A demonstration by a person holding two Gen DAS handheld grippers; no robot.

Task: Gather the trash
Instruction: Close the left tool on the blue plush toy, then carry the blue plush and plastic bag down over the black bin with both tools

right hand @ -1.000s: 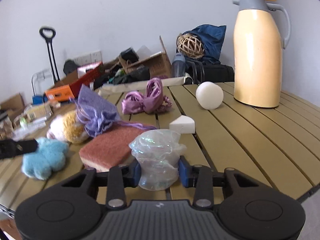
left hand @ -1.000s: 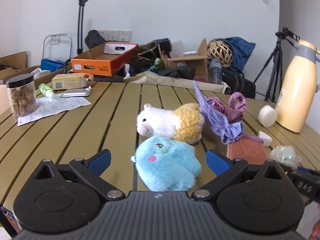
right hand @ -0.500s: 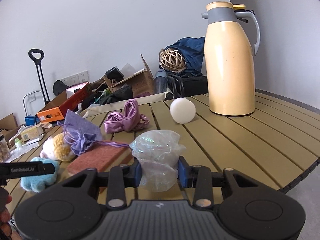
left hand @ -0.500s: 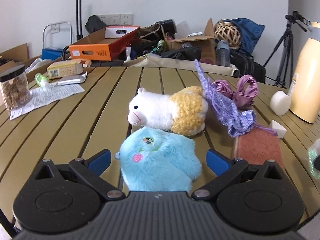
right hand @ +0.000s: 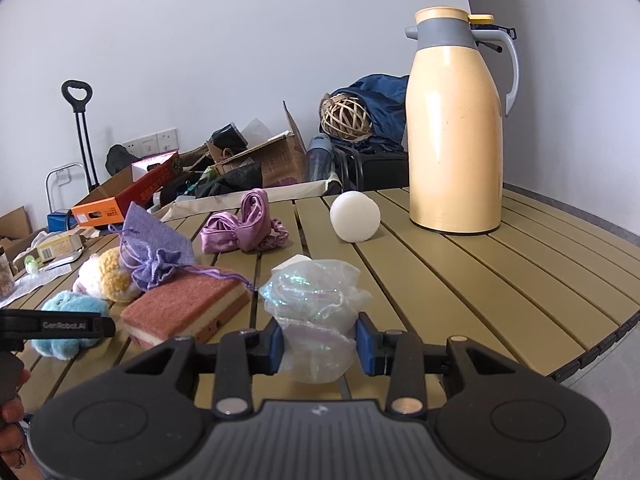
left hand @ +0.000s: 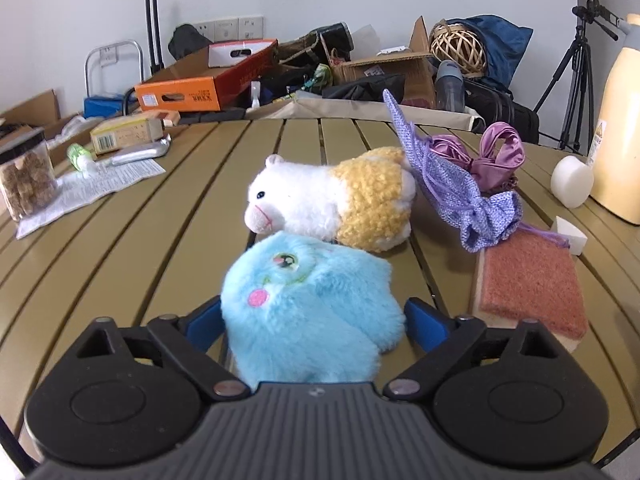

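My left gripper [left hand: 314, 322] straddles a blue plush toy [left hand: 312, 312] lying on the slatted table [left hand: 120, 260]. Its jaws are closing, and the blue pads [left hand: 424, 322] stand right at the fur on either side. In the right wrist view that plush [right hand: 68, 308] lies at the far left, behind one left finger [right hand: 56, 326]. My right gripper [right hand: 319, 344] is shut on a crumpled iridescent plastic wad [right hand: 314, 300], held just above the table's near edge.
Behind the blue plush lie a white-and-yellow plush [left hand: 332, 200], a purple pouch [left hand: 460, 192], pink satin cloth [left hand: 496, 152] and a sponge [left hand: 528, 284]. A white foam piece [right hand: 354, 216] and tall thermos [right hand: 456, 128] stand right. A jar [left hand: 26, 176] and leaflet sit left.
My left gripper has come forward and down so the blue plush now sits between narrower jaws. The right gripper, still holding the plastic wad, shifted sideways; the thermos now shows nearer the picture's middle.
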